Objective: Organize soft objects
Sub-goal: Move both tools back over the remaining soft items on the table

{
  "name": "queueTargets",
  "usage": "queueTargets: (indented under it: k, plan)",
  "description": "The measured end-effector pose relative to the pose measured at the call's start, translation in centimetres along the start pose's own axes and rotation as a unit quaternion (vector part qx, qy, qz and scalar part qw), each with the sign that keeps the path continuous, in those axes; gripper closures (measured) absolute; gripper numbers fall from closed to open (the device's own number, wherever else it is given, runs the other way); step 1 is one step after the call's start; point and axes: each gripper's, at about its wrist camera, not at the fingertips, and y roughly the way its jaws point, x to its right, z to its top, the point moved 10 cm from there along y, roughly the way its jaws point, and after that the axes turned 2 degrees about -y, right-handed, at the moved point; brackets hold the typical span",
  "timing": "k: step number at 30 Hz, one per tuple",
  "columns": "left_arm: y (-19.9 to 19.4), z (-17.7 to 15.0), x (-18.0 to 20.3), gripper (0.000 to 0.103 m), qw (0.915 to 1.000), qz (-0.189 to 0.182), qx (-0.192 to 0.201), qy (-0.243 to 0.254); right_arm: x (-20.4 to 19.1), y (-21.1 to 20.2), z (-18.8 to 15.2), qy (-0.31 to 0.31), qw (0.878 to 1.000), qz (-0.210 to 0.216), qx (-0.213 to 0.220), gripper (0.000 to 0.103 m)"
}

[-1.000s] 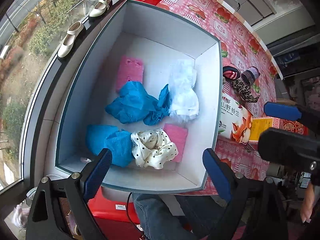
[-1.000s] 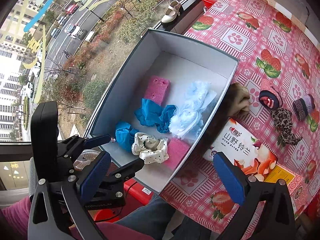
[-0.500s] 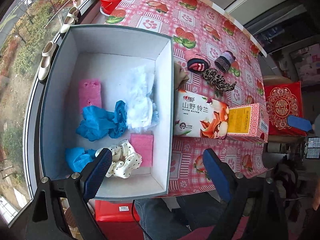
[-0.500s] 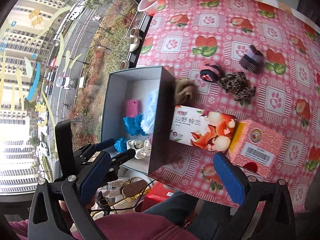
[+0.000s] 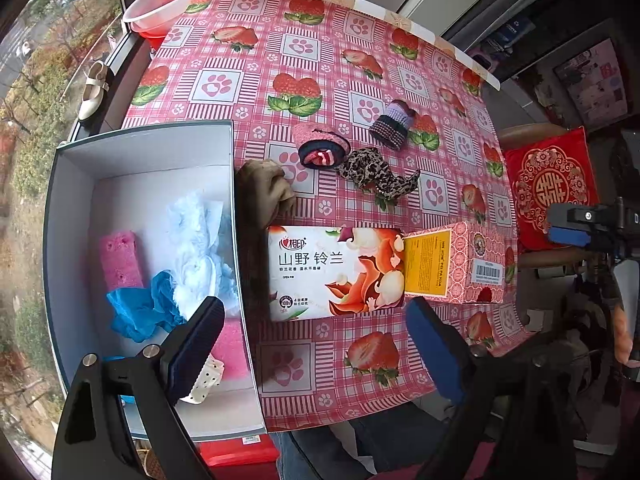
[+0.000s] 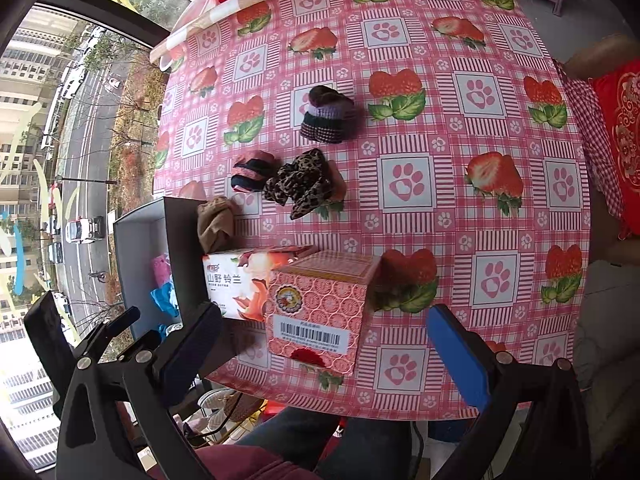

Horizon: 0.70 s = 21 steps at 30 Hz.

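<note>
Leopard-print fabric (image 5: 376, 172) lies loose on your desk (image 5: 304, 56), touching a pink-and-dark rolled sock (image 5: 320, 150); a purple striped roll (image 5: 392, 122) sits apart from them, farther up the cloth. A tan bundle (image 5: 266, 190) rests against the outer wall of the grey box (image 5: 236, 216). Inside that box you have a pink sponge (image 5: 120, 258), a pale blue-white cloth (image 5: 200, 248), a bright blue cloth (image 5: 138, 306), a second pink piece (image 5: 230, 346) and a polka-dot cloth (image 5: 202, 380). Just beside the box stands a tissue pack (image 5: 336, 272), with a pink carton (image 5: 452, 268) touching its far end. Your left tool (image 5: 312, 340) hangs spread wide over the box's edge and the tissue pack, holding nothing. Your right tool (image 6: 324, 346) is equally wide apart above the carton, also empty.
</note>
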Motion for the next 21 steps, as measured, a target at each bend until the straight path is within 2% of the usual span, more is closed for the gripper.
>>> queueTargets:
  k: [6,13,21]
  plan:
    - [0.9,-0.1,-0.2,0.009,0.9996,0.022,-0.014,-0.007,2.0,3.0,1.4,-0.011,0.999,-0.011,-0.036,0.000]
    - [1.4,1.3,-0.8,0.009,0.9985,0.049,-0.016,-0.021,2.8,7.2,4.0,-0.044,0.996,-0.021,-0.075,0.000]
    - [1.4,3.8,-1.5,0.009,0.9962,0.080,-0.007,-0.032,0.7,12.8,7.5,-0.099,0.987,-0.012,-0.127,0.000]
